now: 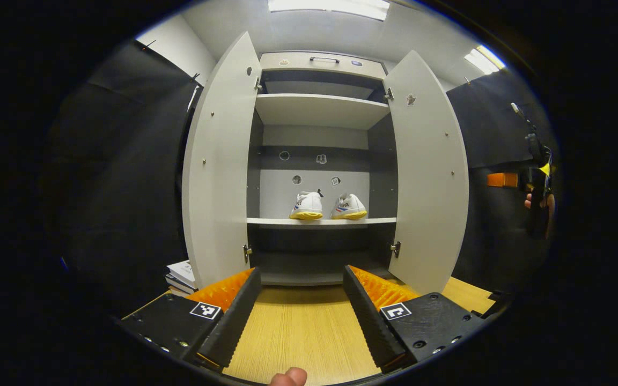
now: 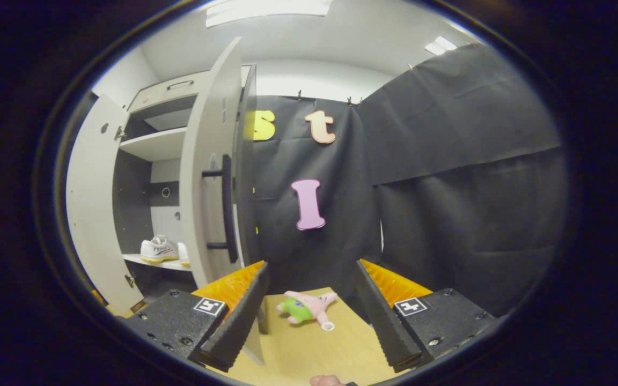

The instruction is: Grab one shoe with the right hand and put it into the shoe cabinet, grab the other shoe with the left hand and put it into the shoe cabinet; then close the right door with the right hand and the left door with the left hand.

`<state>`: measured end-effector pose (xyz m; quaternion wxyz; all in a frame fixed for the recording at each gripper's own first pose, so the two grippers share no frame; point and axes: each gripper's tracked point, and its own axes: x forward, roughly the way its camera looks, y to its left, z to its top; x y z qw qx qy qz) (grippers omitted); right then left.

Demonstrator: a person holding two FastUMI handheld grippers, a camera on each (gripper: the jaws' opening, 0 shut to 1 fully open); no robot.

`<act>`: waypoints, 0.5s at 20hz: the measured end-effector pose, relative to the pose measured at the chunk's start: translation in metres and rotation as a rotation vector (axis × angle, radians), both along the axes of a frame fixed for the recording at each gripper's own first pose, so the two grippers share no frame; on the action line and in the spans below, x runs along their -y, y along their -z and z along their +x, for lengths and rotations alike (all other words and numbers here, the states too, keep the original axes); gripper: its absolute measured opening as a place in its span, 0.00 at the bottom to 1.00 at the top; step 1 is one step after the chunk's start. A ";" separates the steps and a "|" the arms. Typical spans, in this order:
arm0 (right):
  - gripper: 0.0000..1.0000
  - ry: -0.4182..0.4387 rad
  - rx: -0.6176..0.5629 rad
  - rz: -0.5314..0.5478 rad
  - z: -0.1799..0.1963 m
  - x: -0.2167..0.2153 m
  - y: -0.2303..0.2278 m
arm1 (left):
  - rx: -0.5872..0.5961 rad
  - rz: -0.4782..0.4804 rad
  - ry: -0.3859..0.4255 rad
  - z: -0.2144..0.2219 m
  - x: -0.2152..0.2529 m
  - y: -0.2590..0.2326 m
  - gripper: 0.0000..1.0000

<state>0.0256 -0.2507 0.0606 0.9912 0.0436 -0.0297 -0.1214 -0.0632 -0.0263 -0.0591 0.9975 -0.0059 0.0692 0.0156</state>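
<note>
Shoes sit side by side on the middle shelf (image 1: 321,220) of the shoe cabinet (image 1: 319,115), heels outward: the left shoe (image 1: 307,206) and the right shoe (image 1: 348,207) just beside each other, white with yellow soles, at about 12 o'clock from the left claw (image 1: 301,305). That claw hangs over the wooden worktop (image 1: 298,332) with its fingers spread wide and nothing between them; a fingertip (image 1: 288,377) of the person pokes in at 6 o'clock. Both doors stand open: the left door (image 1: 218,166) swings out at 10 o'clock, the right door (image 1: 431,171) at 2 o'clock. A stack of books (image 1: 180,276) lies on the worktop by the foot of the left door, at 8 o'clock.

From the right gripper view, the right claw (image 2: 309,316) is also spread open and empty. The right door's outer face with its black handle (image 2: 225,209) stands at 11 o'clock from that claw, near but not touching. A pink and green plush toy (image 2: 307,310) lies on the worktop between the fingers, farther ahead. In the left gripper view the other gripper and the hand (image 1: 537,201) that holds it show far off at 3 o'clock.
</note>
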 end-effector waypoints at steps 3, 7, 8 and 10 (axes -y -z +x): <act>0.99 0.003 0.019 -0.014 0.026 0.008 -0.017 | -0.003 0.001 -0.008 -0.002 -0.002 0.001 0.92; 1.00 -0.043 0.026 -0.024 0.055 -0.008 -0.031 | -0.010 0.018 -0.018 -0.004 -0.006 0.004 0.92; 0.99 -0.053 0.032 -0.031 0.061 -0.013 -0.037 | -0.013 0.023 -0.021 -0.004 -0.007 0.005 0.92; 0.99 -0.058 0.044 -0.050 0.066 -0.018 -0.044 | -0.025 0.024 -0.025 -0.004 -0.008 0.008 0.92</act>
